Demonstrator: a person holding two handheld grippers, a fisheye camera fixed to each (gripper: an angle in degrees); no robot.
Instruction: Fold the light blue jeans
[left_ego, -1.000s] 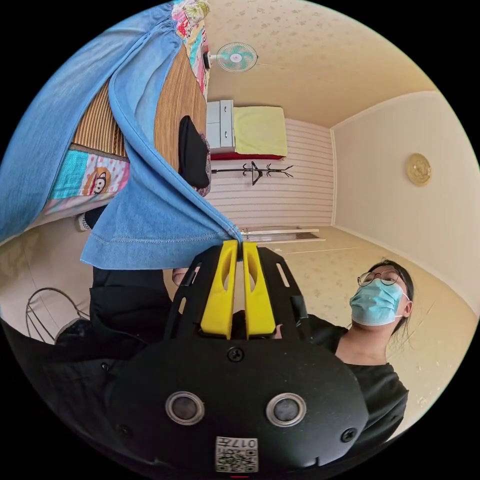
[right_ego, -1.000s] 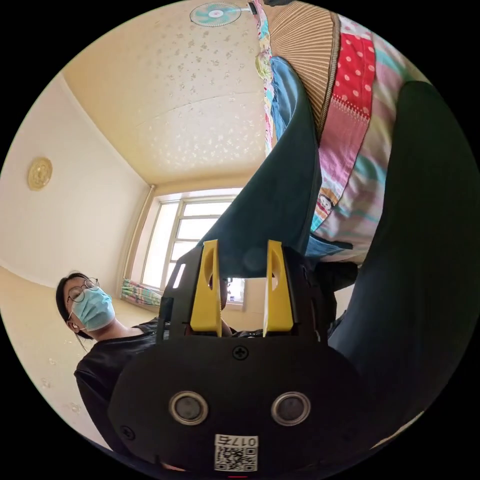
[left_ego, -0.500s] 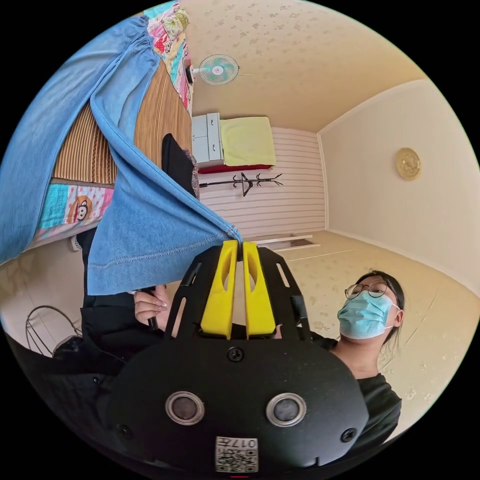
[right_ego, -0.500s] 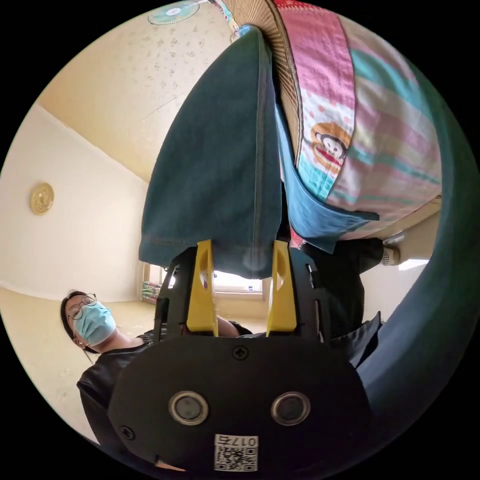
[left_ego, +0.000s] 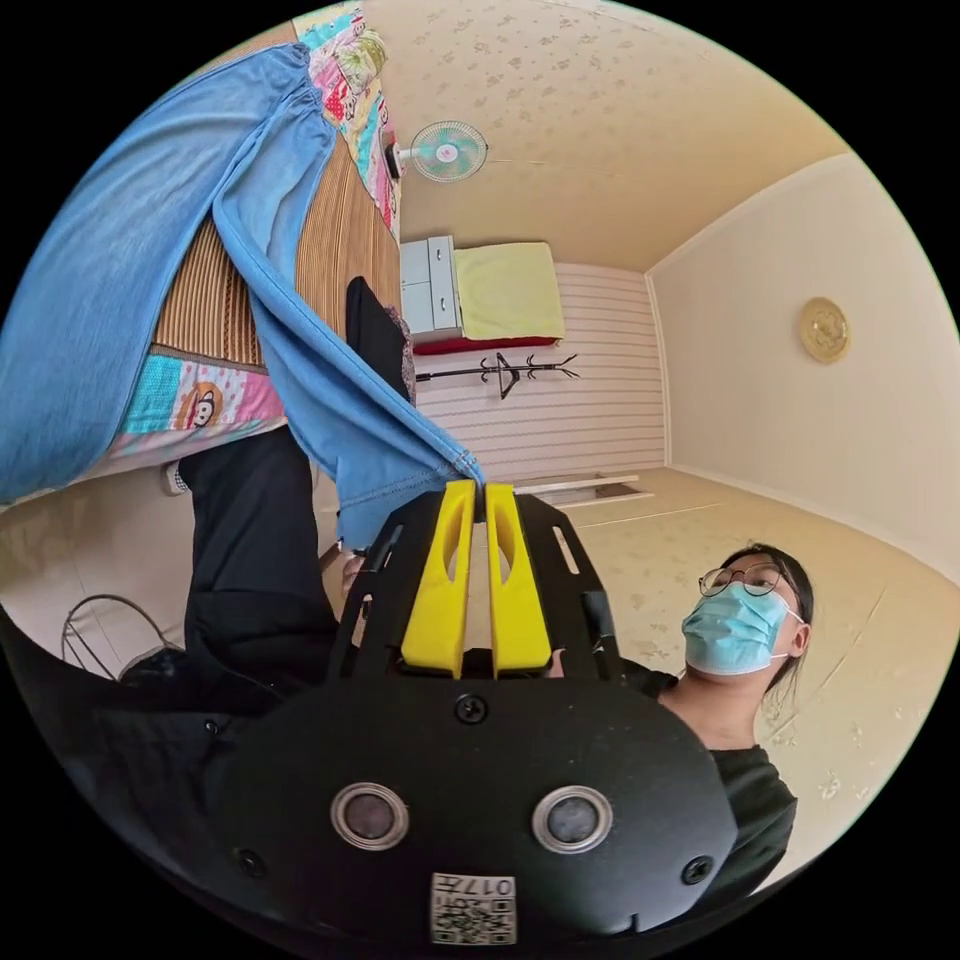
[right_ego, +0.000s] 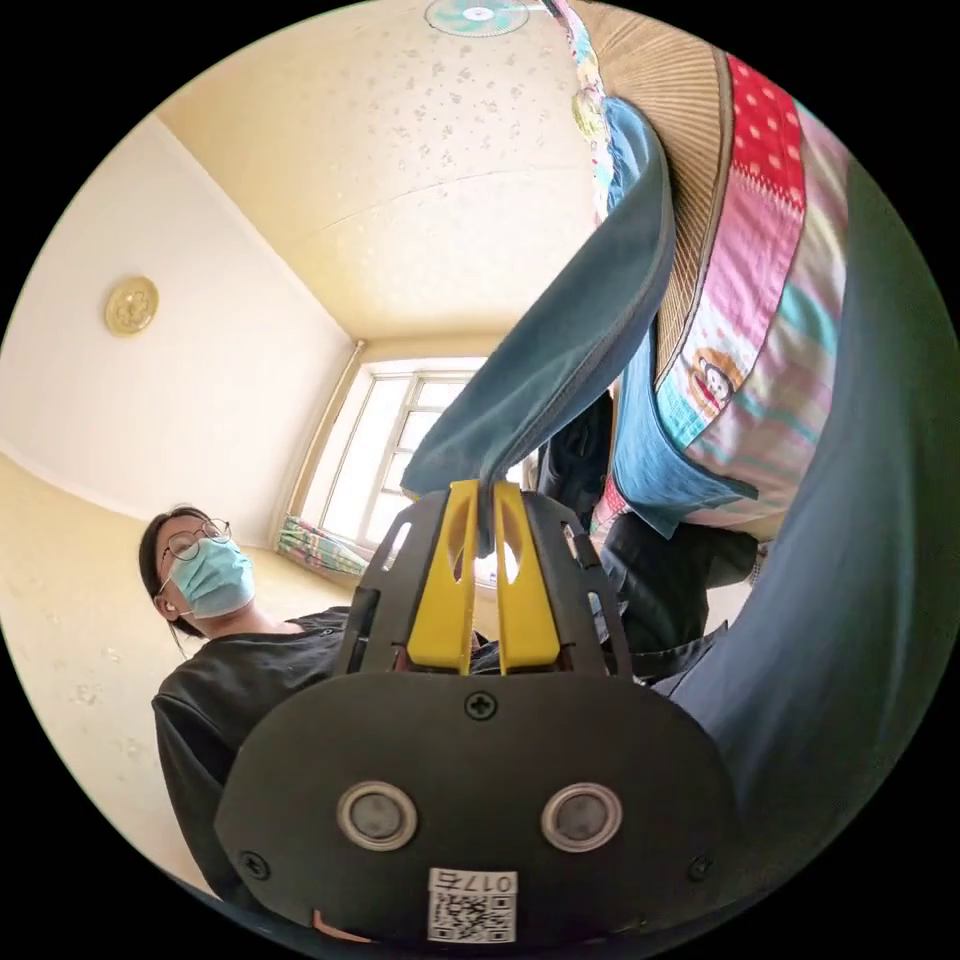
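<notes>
The light blue jeans (left_ego: 110, 270) are draped over the edge of a bed covered by a ribbed straw mat (left_ego: 345, 215) and a patterned sheet (right_ego: 760, 330). One hem corner is pinched in the closed left claw (left_ego: 478, 490), and the other leg's hem is clamped in the closed right claw (right_ego: 484, 490). The denim is judged soft but fairly heavy, limp rather than stiff, not slippery. The stitched hems are judged the firmest hold.

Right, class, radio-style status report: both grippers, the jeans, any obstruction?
Left gripper shut on jeans hem corner. Right gripper shut on jeans leg edge. Jeans draped off bed edge. Nothing seen in the way.
</notes>
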